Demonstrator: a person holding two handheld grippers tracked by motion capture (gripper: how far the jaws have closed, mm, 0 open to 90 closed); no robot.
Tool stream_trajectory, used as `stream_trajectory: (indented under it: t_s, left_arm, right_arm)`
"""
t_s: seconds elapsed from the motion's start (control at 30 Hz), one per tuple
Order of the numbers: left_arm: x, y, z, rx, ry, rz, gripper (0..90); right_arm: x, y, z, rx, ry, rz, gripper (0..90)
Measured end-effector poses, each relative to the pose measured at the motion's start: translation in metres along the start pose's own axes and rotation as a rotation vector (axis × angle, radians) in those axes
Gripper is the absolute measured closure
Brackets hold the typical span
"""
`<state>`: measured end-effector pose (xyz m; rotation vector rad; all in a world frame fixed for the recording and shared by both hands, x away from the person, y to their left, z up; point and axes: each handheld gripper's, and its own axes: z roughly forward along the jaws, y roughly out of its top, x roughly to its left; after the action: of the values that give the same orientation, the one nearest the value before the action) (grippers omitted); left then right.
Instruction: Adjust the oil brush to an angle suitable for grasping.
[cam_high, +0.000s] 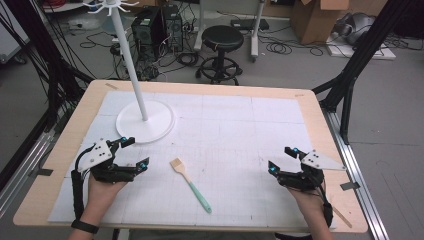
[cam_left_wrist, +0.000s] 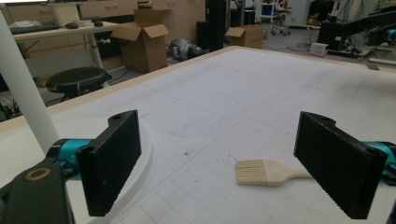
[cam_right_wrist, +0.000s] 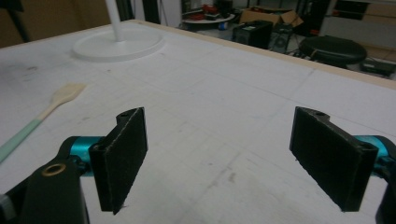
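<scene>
From the high view I see both my claws at once: my left gripper (cam_high: 135, 153) sits at the lower left of the frame and my right gripper (cam_high: 283, 159) at the lower right, each with its jaws spread wide and nothing between them. Between the two, low in the middle of the frame, lies a brush (cam_high: 189, 184) flat on the white mat (cam_high: 235, 130), bristles toward the upper left, green handle running toward the lower right. It touches neither claw.

My left gripper view shows what the high view does not: the brush's pale bristles in fine lines, just inside my right-hand jaw at the lower right, the handle hidden behind that jaw. The white stand (cam_high: 145, 120) rises at the frame's left edge there.

My right gripper view catches the brush at the left edge, and the stand's round base at the upper left.
</scene>
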<state>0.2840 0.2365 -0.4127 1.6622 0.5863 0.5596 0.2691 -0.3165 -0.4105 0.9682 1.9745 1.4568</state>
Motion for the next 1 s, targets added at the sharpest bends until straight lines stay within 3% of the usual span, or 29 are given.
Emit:
stream_trajectory:
  t_s: [0.37,0.57,1.0]
  left_arm:
    - [0.0,0.001,-0.004,-0.009,0.006,-0.014,15.4]
    - [0.001,0.001,-0.004,-0.011,0.006,-0.012,15.4]
    - [0.001,0.002,-0.005,-0.019,0.01,-0.008,15.4]
  right_arm:
    - [0.043,0.017,0.03,0.026,0.132,-0.054,18.6]
    - [0.073,0.024,0.049,0.071,0.189,-0.115,18.6]
    - [0.125,0.016,0.082,0.193,0.261,-0.154,22.3]
